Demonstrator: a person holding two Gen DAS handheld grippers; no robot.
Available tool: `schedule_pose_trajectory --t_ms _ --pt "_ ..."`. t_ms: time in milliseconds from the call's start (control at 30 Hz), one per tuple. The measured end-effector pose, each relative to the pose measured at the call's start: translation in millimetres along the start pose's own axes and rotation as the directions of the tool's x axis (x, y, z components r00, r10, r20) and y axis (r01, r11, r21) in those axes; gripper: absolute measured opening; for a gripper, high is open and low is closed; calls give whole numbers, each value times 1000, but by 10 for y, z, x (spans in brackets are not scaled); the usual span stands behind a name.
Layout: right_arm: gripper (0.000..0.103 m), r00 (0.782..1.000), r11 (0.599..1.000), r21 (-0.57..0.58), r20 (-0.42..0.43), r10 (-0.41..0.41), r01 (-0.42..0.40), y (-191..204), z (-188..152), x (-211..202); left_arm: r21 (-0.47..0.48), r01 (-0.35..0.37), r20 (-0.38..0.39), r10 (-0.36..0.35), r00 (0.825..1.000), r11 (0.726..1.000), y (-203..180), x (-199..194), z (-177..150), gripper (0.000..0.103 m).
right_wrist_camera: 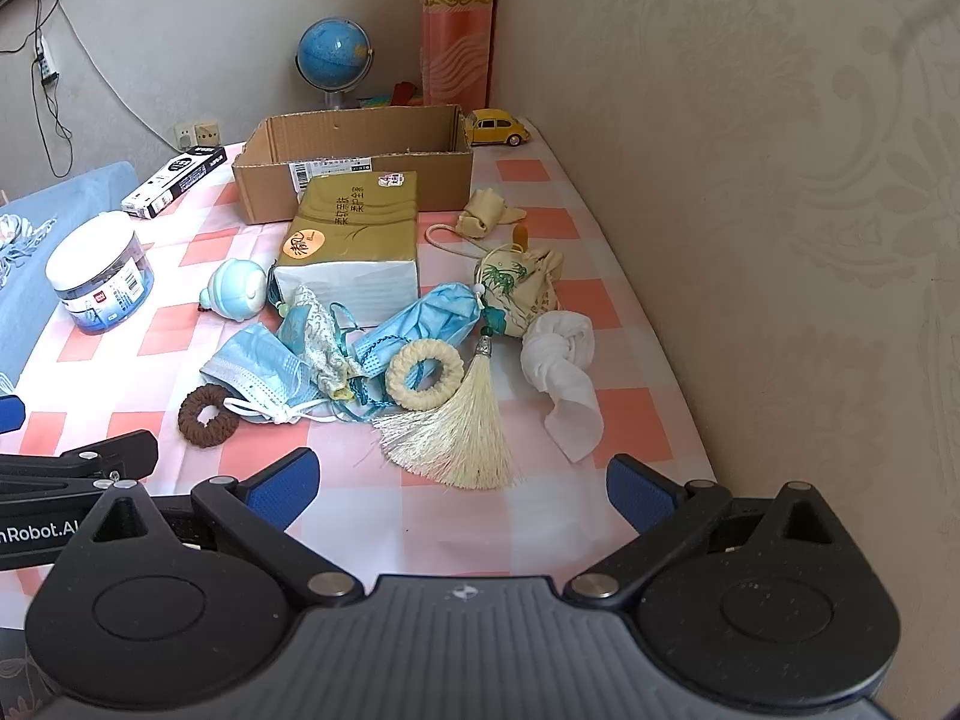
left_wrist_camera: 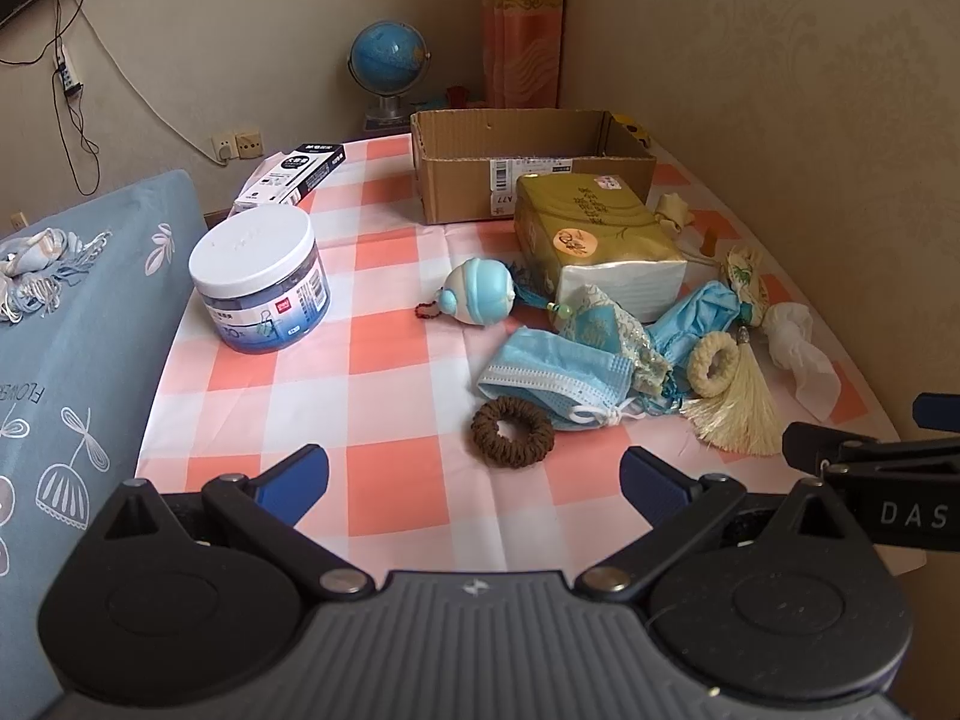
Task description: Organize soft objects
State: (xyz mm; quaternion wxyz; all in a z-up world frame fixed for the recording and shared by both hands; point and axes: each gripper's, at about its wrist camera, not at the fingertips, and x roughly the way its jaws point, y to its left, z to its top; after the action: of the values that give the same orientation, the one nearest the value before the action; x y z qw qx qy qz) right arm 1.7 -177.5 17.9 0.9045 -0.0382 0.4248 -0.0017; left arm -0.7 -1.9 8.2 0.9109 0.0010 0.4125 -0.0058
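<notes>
Cloth, paper and yarn make up the pile near the right side of the checked table, in front of the empty box. All of it is judged light and limp. The brown scrunchie lies flat, nearest the left gripper; it is best pinched across one side of its ring. The tassel, joined, it seems, to the cream ring, is laid with its long axis pointing away from the right gripper, fringe fanned toward it; the bound top is the firm spot to be gripped. The masks would crumple in any hold, and their ear loops could snag. Both grippers are held wide apart and empty, above the table's near edge.
</notes>
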Motion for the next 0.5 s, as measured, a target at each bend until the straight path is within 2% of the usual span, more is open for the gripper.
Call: schedule_pose_trajectory --t_ms 500 --pt "103 1000 1000 -7 9 -2 2 3 9 4 4 4 6 -4 1000 1000 -10 8 11 103"
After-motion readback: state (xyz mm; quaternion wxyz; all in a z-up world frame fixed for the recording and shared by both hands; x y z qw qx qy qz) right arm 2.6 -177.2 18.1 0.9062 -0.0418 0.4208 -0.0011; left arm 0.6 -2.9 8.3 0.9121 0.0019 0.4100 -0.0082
